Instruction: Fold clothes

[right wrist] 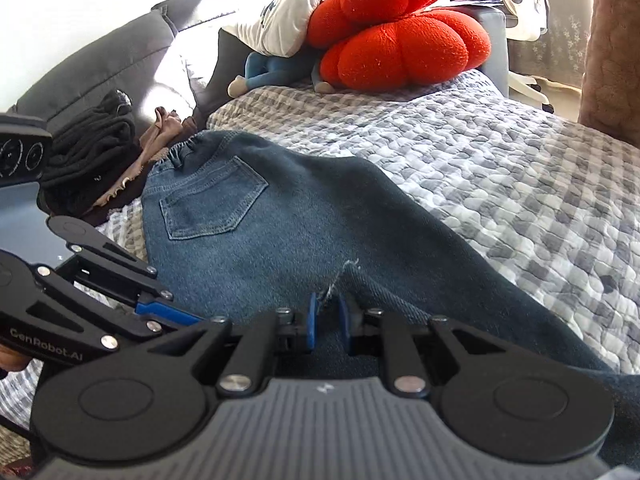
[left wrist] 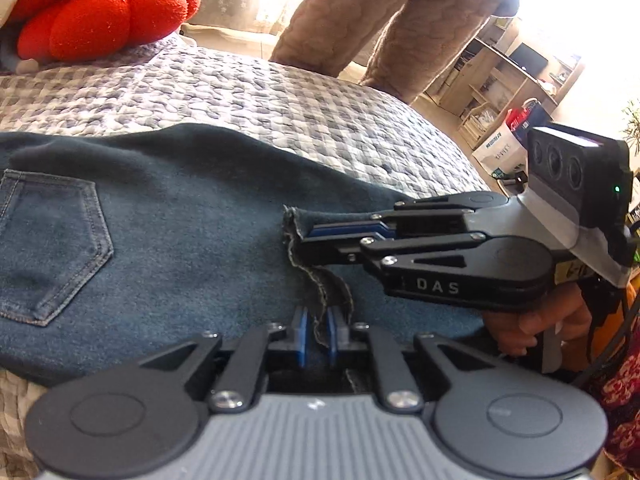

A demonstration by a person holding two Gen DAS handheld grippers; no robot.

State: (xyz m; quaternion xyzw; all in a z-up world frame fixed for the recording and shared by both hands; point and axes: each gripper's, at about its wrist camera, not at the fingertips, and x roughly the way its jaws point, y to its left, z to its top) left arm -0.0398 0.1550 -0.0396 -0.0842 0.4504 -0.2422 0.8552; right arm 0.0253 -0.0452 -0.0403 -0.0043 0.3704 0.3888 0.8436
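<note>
The pair of blue denim jeans [right wrist: 248, 232] is spread across a bed covered by a grey-and-white checked quilted bedspread [right wrist: 500, 168], with a stitched back pocket [right wrist: 212, 204] facing up and the elasticated waistband [right wrist: 188, 150] turned toward the far end. The frayed hem [left wrist: 320, 300] of a leg is pinched between the blue pads of the left tongs [left wrist: 318, 334], which are pressed together on the cloth. Just beside them, the right tongs [left wrist: 304, 238] are seen reaching in from the side and are likewise clamped on the same raw hem edge; in the right wrist view that edge [right wrist: 340, 276] rises between the closed blue pads of the right tongs [right wrist: 327, 322], and the left tongs [right wrist: 168, 312] appear at the lower left. The person's hand [left wrist: 536, 328] is wrapped around the right handle. The hem is held over the thigh part of the jeans, near the pocket. Beyond the waistband, a heap of dark and brown clothes [right wrist: 100, 148] lies against a grey sofa back [right wrist: 100, 64]. At the far end of the bed, a red lobed plush cushion [right wrist: 400, 36] rests beside a white garment [right wrist: 288, 12]. A leg in brown quilted fabric [left wrist: 360, 12] stands beside the bed.
</note>
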